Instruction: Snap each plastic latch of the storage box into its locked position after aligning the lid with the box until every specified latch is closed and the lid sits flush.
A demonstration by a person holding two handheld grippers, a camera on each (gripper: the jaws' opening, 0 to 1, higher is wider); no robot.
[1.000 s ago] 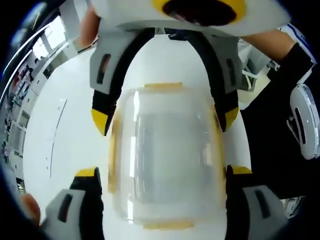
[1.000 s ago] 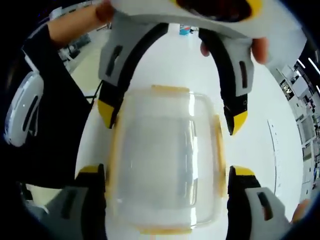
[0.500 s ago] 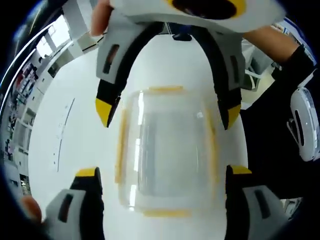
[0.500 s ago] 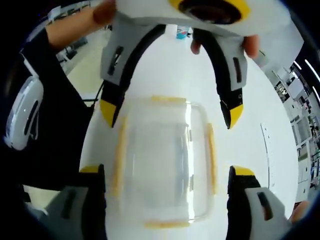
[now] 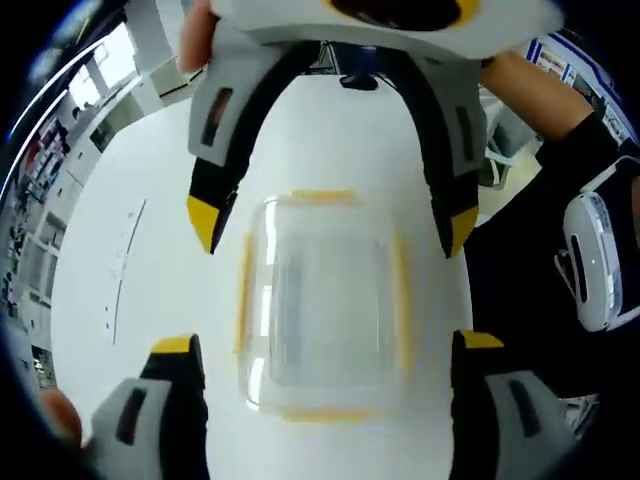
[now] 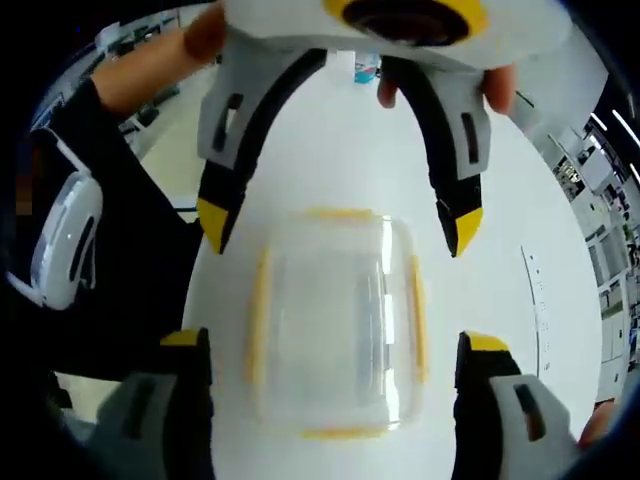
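Note:
A clear storage box (image 5: pixel 322 300) with its lid on and yellow latches (image 5: pixel 244 290) along its four sides lies on the white table (image 5: pixel 150 250). My left gripper (image 5: pixel 327 343) is open, its yellow-tipped jaws standing wide on either side of the box's near end. Across the box, my right gripper (image 5: pixel 330 225) points back at it, also open. In the right gripper view the same box (image 6: pixel 335 320) lies between the open jaws of my right gripper (image 6: pixel 334 341), with my left gripper (image 6: pixel 337 224) open at the far end. Neither gripper touches the box. Whether the latches are snapped down I cannot tell.
A person in dark sleeves (image 5: pixel 530 300) stands beside the table, with a white oval device (image 5: pixel 590 260) on the clothing. A hand (image 6: pixel 495 90) holds the left gripper. Bare white tabletop (image 6: pixel 500 290) spreads around the box; office furniture shows far behind.
Both cameras have drawn back from the box, so it looks smaller and sits farther from the jaws. Both grippers stay open.

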